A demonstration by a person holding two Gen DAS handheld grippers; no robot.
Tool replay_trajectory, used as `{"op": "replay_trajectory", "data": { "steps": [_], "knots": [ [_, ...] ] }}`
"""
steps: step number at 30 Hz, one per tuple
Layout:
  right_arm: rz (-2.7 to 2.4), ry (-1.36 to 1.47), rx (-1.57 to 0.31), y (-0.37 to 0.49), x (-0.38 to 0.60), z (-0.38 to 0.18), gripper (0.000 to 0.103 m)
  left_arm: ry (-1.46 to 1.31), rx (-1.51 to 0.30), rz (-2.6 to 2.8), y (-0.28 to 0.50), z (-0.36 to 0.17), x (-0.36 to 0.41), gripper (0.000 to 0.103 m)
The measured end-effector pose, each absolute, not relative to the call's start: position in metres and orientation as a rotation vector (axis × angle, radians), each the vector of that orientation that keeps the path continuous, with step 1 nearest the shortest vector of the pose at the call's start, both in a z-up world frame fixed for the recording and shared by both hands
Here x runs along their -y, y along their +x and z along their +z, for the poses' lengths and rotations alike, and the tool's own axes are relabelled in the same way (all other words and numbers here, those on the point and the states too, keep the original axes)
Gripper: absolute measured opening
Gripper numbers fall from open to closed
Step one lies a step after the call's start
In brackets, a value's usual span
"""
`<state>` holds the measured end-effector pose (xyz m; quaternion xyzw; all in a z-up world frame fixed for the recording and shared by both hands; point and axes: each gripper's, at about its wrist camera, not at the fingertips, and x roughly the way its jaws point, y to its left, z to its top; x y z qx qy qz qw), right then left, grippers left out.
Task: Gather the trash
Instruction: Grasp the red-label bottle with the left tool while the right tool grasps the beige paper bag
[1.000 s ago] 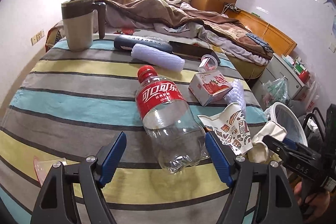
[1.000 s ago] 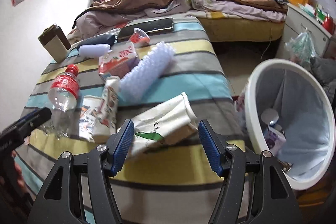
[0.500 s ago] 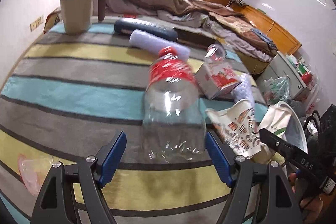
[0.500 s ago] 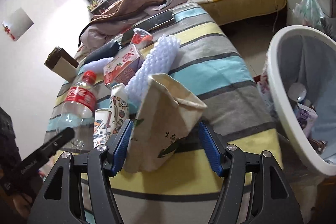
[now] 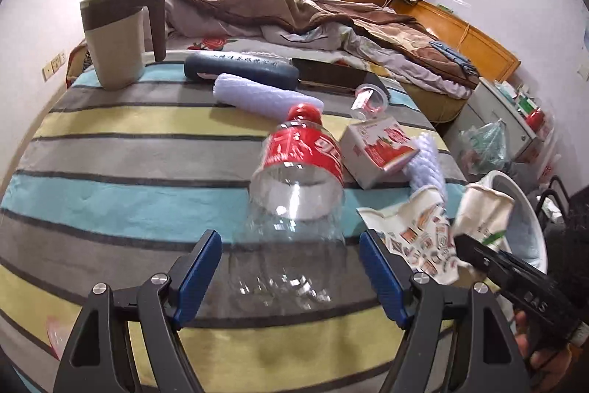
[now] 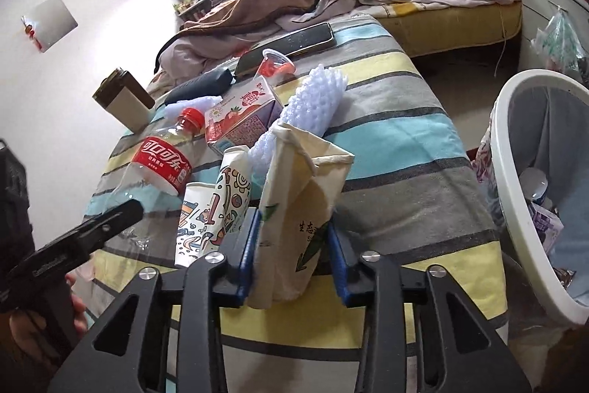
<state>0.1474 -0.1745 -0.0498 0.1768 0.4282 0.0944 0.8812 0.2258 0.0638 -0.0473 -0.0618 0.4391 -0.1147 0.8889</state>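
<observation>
A clear cola bottle with a red label lies on the striped table cover, cap pointing away. My left gripper is open with the bottle's base between its fingers; a gap shows on each side. My right gripper is closing, and both blue pads press on a cream paper cup with green print, held upright at the table's edge. The same cup shows at the right of the left wrist view. A white bin with trash in it stands on the floor to the right.
A patterned paper cup, a strawberry milk carton, white foam netting and a small plastic cup lie on the cover. A jug, a dark case and a phone sit further back. A bed lies beyond.
The right jaws have come together onto the cream cup, which went from lying flat to standing upright. The left gripper has moved in, so the bottle now sits straight between its fingers.
</observation>
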Motion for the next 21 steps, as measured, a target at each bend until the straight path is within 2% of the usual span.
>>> {"op": "replay_trajectory", "data": {
  "steps": [8,11,13,21],
  "knots": [
    [0.200,0.348,-0.889,0.148,0.173,-0.049,0.035,-0.115,-0.952,-0.228,0.249,-0.050,-0.060,0.077],
    [0.200,0.353,-0.890,0.148,0.174,-0.049,0.035,-0.129,-0.966,-0.236,0.256,-0.053,-0.059,0.073],
    [0.202,0.354,-0.891,0.148,0.174,-0.049,0.035,-0.125,-0.977,-0.231,0.257,-0.056,-0.057,0.066],
    [0.205,0.335,-0.887,0.147,0.173,-0.048,0.033,-0.104,-0.956,-0.221,0.253,-0.054,-0.054,0.065]
  ]
}}
